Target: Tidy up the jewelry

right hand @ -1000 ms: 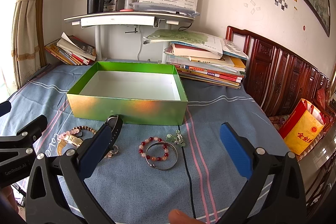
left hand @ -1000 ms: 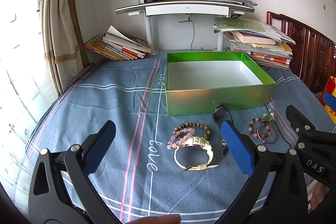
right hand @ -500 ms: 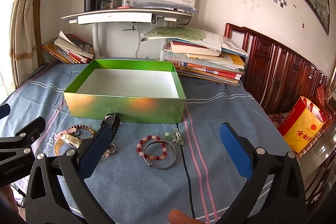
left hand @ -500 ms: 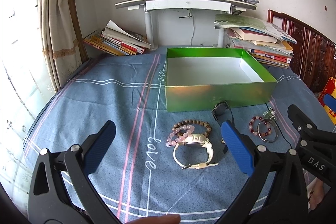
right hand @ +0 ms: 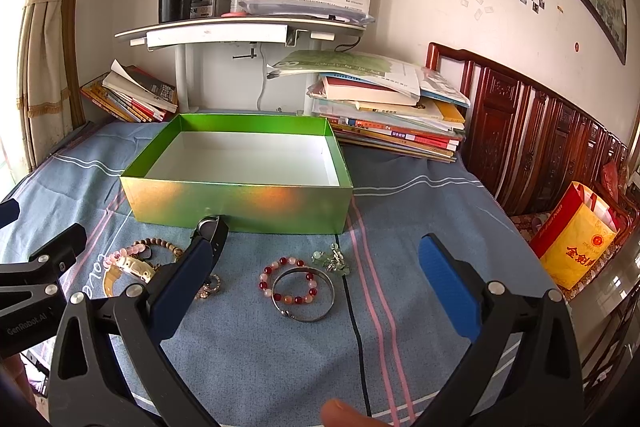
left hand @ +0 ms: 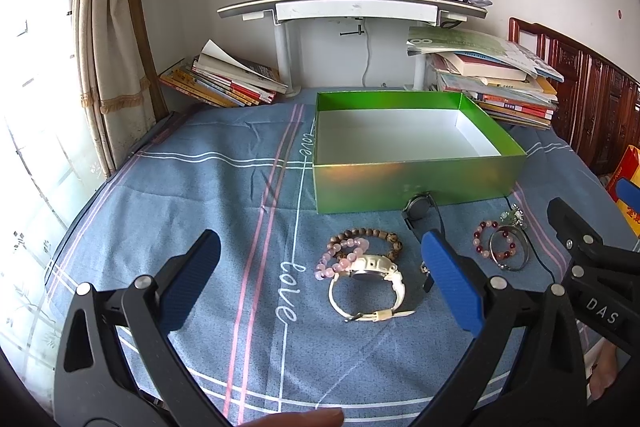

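An open green box (left hand: 416, 183) (right hand: 240, 205) with a white, empty inside stands on the blue cloth. In front of it lie a white watch (left hand: 370, 279) (right hand: 128, 269), a pink bead bracelet (left hand: 340, 259), a brown bead bracelet (left hand: 372, 235), a black watch (left hand: 418, 209), a red bead bracelet (right hand: 290, 281) (left hand: 486, 239) overlapping a silver bangle (right hand: 316, 303), and a green charm (right hand: 334, 259). My left gripper (left hand: 320, 283) is open above the cloth, before the white watch. My right gripper (right hand: 320, 283) is open, before the red bracelet.
Book stacks sit behind the box at left (left hand: 224, 83) and right (left hand: 492, 83). A white shelf (left hand: 352, 7) holds a black flask. A curtain (left hand: 104, 47) hangs at left, a wooden headboard (right hand: 532, 135) and a yellow bag (right hand: 576, 243) at right.
Both grippers have drawn back and risen slightly; the box and jewelry sit a little farther away in view. Nothing on the cloth has moved.
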Motion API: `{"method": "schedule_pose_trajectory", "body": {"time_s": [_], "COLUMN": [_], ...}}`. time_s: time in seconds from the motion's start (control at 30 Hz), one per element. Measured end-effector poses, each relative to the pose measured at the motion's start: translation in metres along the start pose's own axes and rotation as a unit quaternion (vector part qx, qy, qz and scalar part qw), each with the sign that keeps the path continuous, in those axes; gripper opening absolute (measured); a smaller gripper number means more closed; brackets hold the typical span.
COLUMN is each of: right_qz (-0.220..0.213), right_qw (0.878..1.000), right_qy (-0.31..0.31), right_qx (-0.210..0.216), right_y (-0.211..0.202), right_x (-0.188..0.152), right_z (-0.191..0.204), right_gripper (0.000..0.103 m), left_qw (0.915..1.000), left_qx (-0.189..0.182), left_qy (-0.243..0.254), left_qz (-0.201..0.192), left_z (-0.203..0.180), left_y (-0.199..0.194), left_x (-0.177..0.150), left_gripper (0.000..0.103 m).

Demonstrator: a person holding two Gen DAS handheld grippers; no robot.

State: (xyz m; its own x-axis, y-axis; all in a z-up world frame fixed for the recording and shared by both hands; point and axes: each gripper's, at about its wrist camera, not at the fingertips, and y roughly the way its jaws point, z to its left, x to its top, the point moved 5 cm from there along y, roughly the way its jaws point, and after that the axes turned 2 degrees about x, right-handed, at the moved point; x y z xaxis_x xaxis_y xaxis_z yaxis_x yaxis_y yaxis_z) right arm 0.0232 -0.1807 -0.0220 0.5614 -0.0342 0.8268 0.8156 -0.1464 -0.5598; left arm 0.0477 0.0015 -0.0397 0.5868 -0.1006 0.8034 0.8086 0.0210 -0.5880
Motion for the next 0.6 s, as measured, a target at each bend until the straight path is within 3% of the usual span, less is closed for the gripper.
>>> {"method": "schedule_pose_trajectory", "body": {"time_s": [0.13,0.23,0.43,0.5,0.6], "right_qz": [0.032,0.087,0.155,0.16,0.165], "right_qw": [0.999,0.996,0.988,0.986,0.985], "right_qy": [-0.008,-0.011,0.006,0.009,0.008], "right_qx": [0.002,-0.012,0.014,0.035,0.05], "right_y": [0.012,0.035,0.067,0.071,0.075], "right_x": [-0.001,-0.01,-0.028,-0.031,-0.034], "right_z": [-0.004,-0.019,-0.035,-0.032,-0.026], "right_gripper": [0.101,0.101,0.1,0.095,0.083], "left_qw": [0.9997,0.9978,0.9897,0.9893,0.9879], "left_qx": [-0.007,-0.007,-0.019,-0.027,-0.039], "left_qy": [-0.001,-0.007,-0.007,-0.004,0.007], "left_qz": [0.023,0.065,0.142,0.143,0.15], "left_z": [0.003,0.01,0.02,0.021,0.017], "left_y": [0.01,0.028,0.062,0.065,0.067], "left_x": [-0.001,-0.004,-0.017,-0.019,-0.022], "left_gripper": [0.099,0.099,0.099,0.098,0.089]}}
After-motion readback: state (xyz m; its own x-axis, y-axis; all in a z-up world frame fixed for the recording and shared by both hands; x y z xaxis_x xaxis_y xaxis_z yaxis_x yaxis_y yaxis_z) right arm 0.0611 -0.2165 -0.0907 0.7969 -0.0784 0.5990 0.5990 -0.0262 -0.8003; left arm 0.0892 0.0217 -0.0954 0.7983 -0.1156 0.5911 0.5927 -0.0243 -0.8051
